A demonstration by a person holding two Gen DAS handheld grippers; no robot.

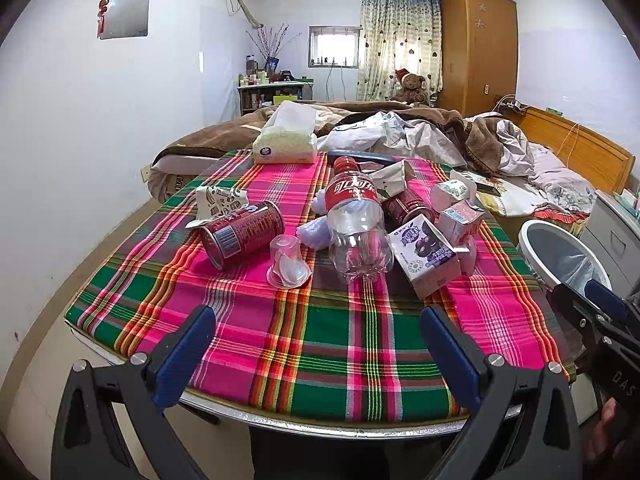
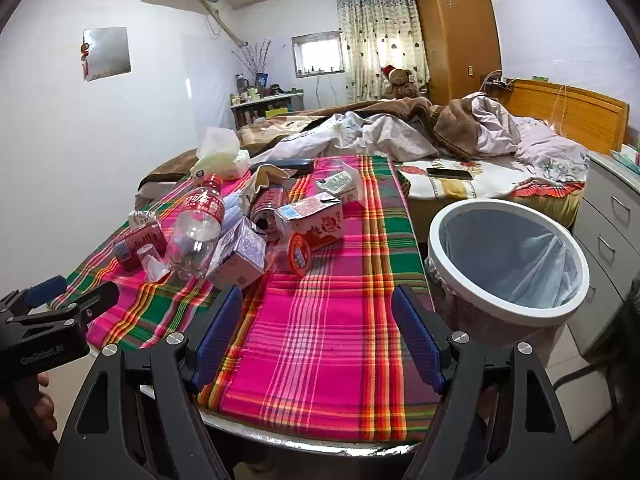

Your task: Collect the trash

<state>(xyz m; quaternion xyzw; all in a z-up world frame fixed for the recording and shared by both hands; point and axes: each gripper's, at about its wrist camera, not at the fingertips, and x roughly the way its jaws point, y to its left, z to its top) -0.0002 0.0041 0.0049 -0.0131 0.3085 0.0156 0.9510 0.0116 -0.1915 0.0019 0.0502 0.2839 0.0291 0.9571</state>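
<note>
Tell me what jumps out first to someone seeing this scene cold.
The loud pink-and-green plaid tablecloth grabs the eye first, with a heap of trash at its middle: an empty cola bottle lying on its side, a red can tipped over to its left, and a purple drink carton to its right. Next comes the white-rimmed trash bin lined with a bag, standing off the table's right edge. Both grippers, left and right, hang open and empty at the near edge.
</note>
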